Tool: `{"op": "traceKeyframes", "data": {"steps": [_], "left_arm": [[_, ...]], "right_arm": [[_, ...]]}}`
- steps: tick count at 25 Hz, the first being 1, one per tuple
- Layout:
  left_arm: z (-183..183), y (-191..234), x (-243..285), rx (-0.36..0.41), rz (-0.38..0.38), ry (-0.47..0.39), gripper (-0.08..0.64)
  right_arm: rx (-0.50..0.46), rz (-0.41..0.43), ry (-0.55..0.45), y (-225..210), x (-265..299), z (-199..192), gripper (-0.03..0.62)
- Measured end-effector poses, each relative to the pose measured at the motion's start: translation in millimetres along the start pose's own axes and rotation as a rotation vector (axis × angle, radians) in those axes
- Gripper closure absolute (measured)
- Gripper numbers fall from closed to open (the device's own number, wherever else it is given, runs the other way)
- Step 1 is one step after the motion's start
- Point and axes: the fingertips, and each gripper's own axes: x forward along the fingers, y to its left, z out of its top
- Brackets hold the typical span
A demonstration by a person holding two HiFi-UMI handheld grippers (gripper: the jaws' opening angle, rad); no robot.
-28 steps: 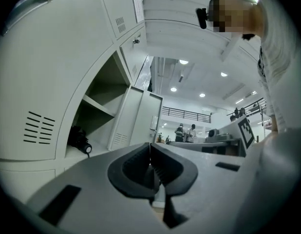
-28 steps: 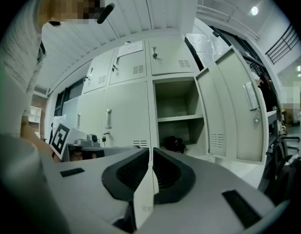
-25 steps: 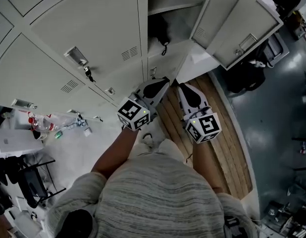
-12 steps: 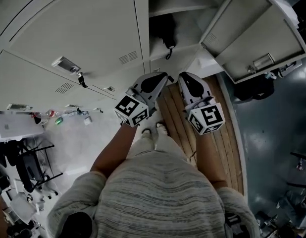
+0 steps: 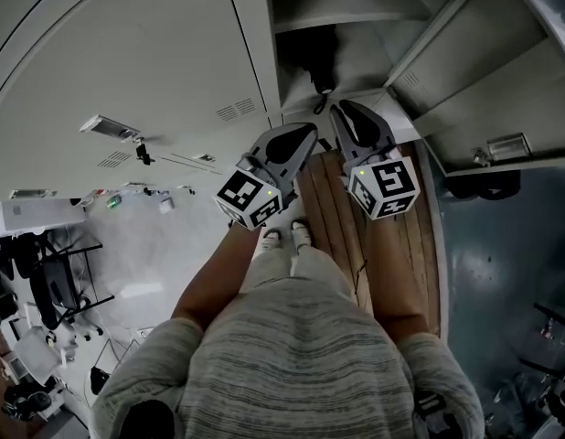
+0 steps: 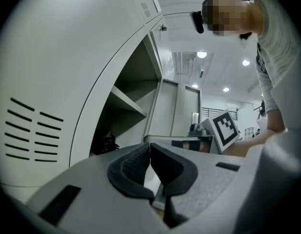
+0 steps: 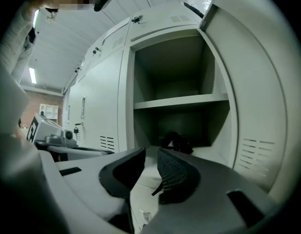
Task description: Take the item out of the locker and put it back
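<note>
the big wall of grey lockers (image 5: 127,53) fills more of the head view than a second ago, because the person has come closer. one locker (image 5: 356,35) stands open, with its door (image 5: 502,71) swung out to the right. both tools have moved nearer to that opening.

the left gripper (image 5: 301,140) points at the edge of the closed door beside the open locker. its jaws are pressed together at the tips and hold nothing. the right gripper (image 5: 342,110) is now at the lower lip of the open locker. its jaws have just been opening. only a thin gap shows between them, and nothing is in it.

the black item (image 5: 319,58) is inside the locker, and neither tool touches it.

only the head view shows the wood floor strip (image 5: 333,208) and the shoes (image 5: 287,236). the right gripper view looks straight in. it shows a shelf (image 7: 179,101), with the item lying on the locker floor below it, near the back. only the left gripper view shows the other tool's marker cube (image 6: 223,128).
</note>
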Motion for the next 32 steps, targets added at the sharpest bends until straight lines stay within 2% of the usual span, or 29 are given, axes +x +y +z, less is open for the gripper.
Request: {"op": "traceKeyframes", "data": {"steps": [2, 6, 11, 22, 32], "left_arm": [[-3, 4, 1, -0.004, 0.011, 0.004, 0.551], [-8, 12, 3, -0.010, 0.031, 0.012, 0.552], [-12, 16, 4, -0.018, 0.040, 0.020, 0.552], [-20, 16, -6, -0.032, 0.055, 0.042, 0.551], [-22, 8, -13, -0.027, 0.050, 0.047, 0.551]], "right_arm": [[0.020, 0.003, 0.022, -5, 11, -5, 0.451], [0.029, -0.011, 0.072, -13, 33, -19, 0.405], [0.032, -0.068, 0.106, -26, 58, -34, 0.344], [0.048, -0.147, 0.257, -48, 98, -72, 0.341], [0.068, -0.168, 0.280, -51, 95, -77, 0.374]]}}
